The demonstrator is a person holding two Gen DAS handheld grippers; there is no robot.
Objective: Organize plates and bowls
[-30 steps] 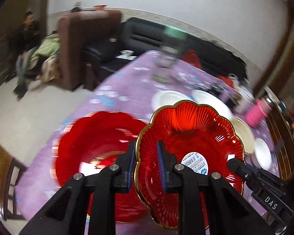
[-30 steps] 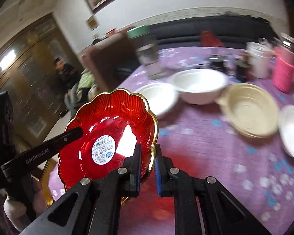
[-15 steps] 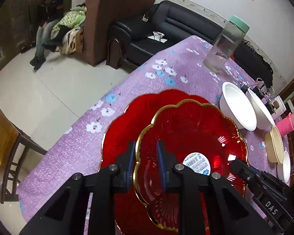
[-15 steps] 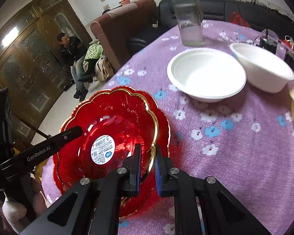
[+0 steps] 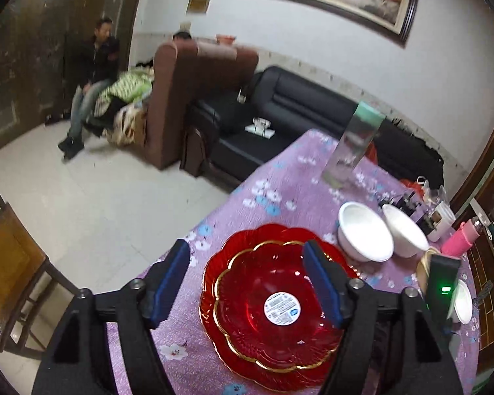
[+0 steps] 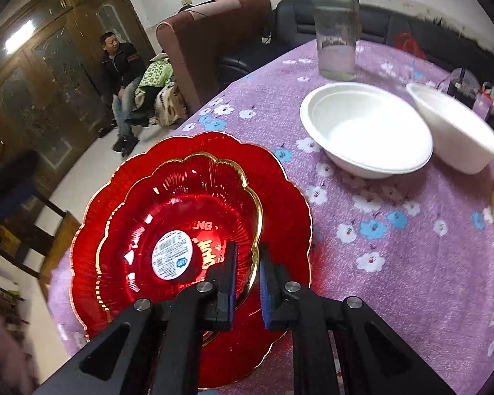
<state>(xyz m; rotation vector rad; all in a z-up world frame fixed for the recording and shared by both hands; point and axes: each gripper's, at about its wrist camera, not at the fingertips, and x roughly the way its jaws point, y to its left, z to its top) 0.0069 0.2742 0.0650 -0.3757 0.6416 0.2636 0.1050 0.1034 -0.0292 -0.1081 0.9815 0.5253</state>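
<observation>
A small red plate (image 6: 181, 217) with a gold scalloped rim is seen nested inside a larger red plate (image 6: 280, 197), both resting on the tabletop (image 6: 395, 247), which is covered by a purple flowered cloth. A round white barcode label (image 6: 172, 259) is stuck in the middle of the small plate.

The jaws of the right gripper (image 6: 247, 273) are closed on the near rim of the small plate, one finger inside the rim and one outside. The jaws of the left gripper (image 5: 247, 283) are spread wide above the stacked plates, with nothing held between them.

Beyond the plates, two white bowls (image 6: 365, 128) (image 6: 454, 131) are set side by side, close to each other. A clear bottle (image 6: 336, 23) with a green cap is stood upright farther back. A pink cup (image 5: 457, 240) and a cream bowl (image 5: 423, 263) are seen near the far right edge in the left wrist view.
</observation>
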